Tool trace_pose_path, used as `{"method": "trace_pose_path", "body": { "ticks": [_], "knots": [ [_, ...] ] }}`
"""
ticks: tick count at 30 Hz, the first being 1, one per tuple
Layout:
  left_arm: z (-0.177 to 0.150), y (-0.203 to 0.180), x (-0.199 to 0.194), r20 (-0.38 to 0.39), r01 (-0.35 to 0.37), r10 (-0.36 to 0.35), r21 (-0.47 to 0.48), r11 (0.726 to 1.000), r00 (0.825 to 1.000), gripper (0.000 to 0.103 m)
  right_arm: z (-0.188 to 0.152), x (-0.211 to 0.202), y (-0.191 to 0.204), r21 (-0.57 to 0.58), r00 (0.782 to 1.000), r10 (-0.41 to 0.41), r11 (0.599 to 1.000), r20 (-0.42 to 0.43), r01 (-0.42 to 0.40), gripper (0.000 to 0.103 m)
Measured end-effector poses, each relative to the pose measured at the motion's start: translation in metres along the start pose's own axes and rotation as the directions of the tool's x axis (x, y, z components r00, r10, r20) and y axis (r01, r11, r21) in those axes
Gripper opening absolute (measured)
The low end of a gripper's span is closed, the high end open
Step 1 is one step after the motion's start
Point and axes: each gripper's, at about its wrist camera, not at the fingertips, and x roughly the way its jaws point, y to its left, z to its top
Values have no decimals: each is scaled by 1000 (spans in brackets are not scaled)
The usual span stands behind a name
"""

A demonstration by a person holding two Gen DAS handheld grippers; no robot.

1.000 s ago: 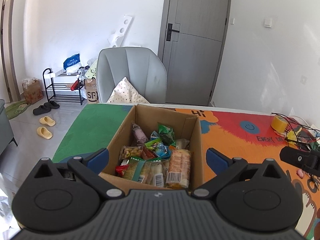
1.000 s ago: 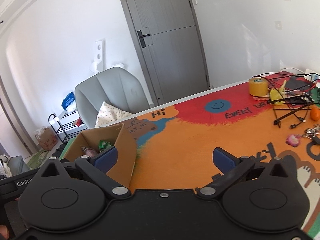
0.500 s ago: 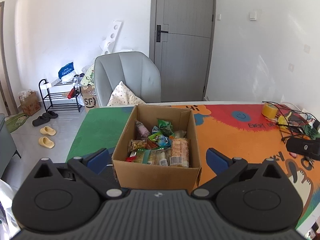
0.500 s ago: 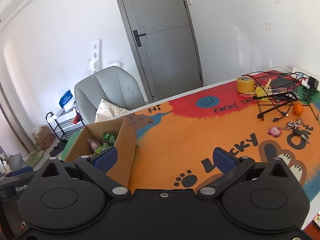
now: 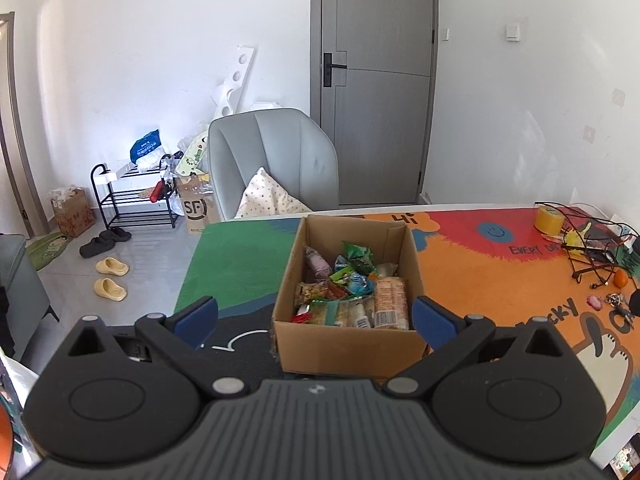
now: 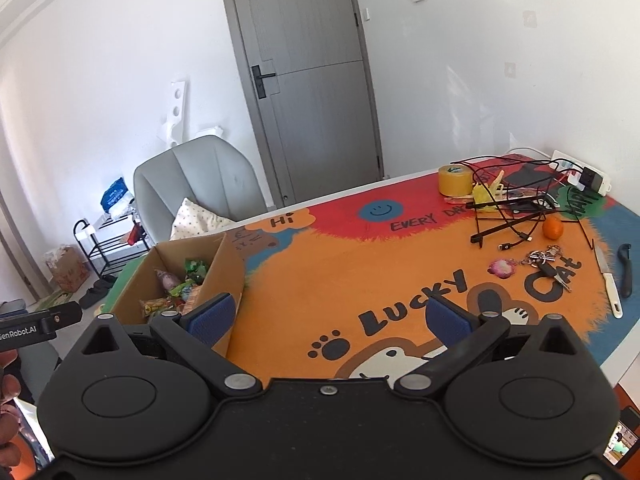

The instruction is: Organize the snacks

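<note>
Now, nearest me, both my tools are spread wide and hold nothing: my left gripper (image 5: 314, 316) faces the box (image 5: 348, 344) straight on, and my right gripper (image 6: 328, 316) hangs over the bare orange middle of the mat (image 6: 360, 264). The box stands toward the mat's left end, its near wall just beyond my left fingertips (image 5: 198, 314), top open, flaps up. Inside lie the snacks (image 5: 352, 292), a loose heap of small wrapped packets, with flatter bars along the near wall and a purple pouch and a green bag toward the far wall.

I judge them light, crinkly and slippery, the contents easy to crush. So I would pinch a packet at its sealed end or across a flat bar's narrow width, gently, taking the top ones first so nothing drags.

Farther along, at the mat's far right corner, sit a tape roll (image 6: 455, 180), a tangle of cables (image 6: 508, 208), an orange (image 6: 553, 227) and keys (image 6: 544, 262), well apart from the box.
</note>
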Motion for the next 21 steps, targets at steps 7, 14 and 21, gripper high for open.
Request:
{"method": "trace_pose_path", "body": {
  "ticks": [7, 14, 21],
  "knots": [
    [-4, 7, -1, -32, -6, 7, 33, 999, 999, 103, -3, -1, 6, -34, 999, 9, 999, -35, -10, 103],
    [-3, 6, -2, -31, 9, -7, 38, 999, 1000, 103, -4, -1, 11, -50, 999, 12, 999, -41, -14, 103],
    [-4, 5, -4, -41, 48, -46, 34, 998, 998, 103, -6, 1, 13, -62, 998, 11, 998, -57, -14, 103]
  ]
}}
